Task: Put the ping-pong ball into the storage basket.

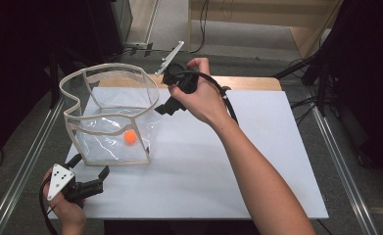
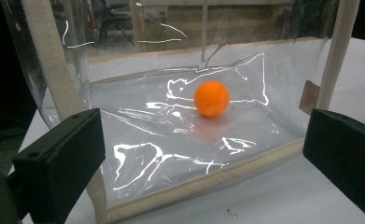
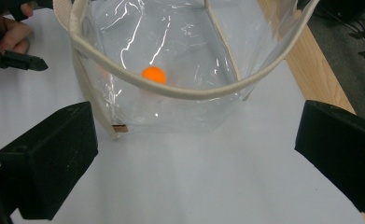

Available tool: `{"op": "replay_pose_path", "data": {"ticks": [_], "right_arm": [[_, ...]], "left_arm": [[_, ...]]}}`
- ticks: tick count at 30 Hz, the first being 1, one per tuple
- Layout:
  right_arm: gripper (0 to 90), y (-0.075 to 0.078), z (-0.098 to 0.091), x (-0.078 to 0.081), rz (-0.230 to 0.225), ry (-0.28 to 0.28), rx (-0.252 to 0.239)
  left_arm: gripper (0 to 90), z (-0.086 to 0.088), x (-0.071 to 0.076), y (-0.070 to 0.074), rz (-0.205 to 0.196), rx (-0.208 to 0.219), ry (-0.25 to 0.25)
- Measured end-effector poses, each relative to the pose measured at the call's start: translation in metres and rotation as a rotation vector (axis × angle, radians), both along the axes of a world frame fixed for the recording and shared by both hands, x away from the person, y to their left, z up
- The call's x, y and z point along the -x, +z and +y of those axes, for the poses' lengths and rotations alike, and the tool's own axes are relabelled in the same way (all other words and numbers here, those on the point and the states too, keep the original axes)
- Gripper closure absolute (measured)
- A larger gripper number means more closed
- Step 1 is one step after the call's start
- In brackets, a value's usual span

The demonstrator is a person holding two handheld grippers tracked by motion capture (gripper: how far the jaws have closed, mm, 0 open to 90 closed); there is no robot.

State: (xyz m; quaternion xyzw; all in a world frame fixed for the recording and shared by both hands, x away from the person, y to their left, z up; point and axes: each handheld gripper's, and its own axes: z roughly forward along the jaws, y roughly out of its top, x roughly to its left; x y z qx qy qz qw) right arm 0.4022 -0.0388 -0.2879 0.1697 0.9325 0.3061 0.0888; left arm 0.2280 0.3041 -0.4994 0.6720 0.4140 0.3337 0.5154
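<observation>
Orange ball point(image 1: 130, 137) sits inside the clear bag point(image 1: 111, 117), both grippers empty and wide open!

High view: the bag stands upright at left of centre on the white desk point(image 1: 228, 166), its cream rim gaping, and the ball rests on the bag's floor, toward the lower right corner. The left gripper point(image 1: 101, 176) waits at the lower left of the frame, just below the bag, jaws spread and holding nothing. The right gripper point(image 1: 165, 105) hangs at upper centre, beside the bag's right rim, jaws wide too. In the left gripper view the ball point(image 2: 212, 98) glows through the plastic wall, centre frame. In the right gripper view it point(image 3: 153, 74) lies below the rim, upper centre.
</observation>
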Motion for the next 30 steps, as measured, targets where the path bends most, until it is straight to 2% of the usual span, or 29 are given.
{"op": "replay_pose_path", "data": {"ticks": [9,19,30], "right_arm": [[0.0,-0.004,-0.009,0.002,-0.004,-0.005,-0.003],[0.0,-0.013,-0.02,0.004,0.011,-0.02,-0.008],[0.0,-0.03,-0.032,0.007,0.035,-0.035,-0.008]], "left_arm": [[0.0,0.0,0.0,0.0,0.0,-0.004,-0.001],[0.0,0.0,0.0,0.0,-0.001,-0.005,0.0],[0.0,-0.001,0.0,0.0,0.0,-0.005,0.0]]}}
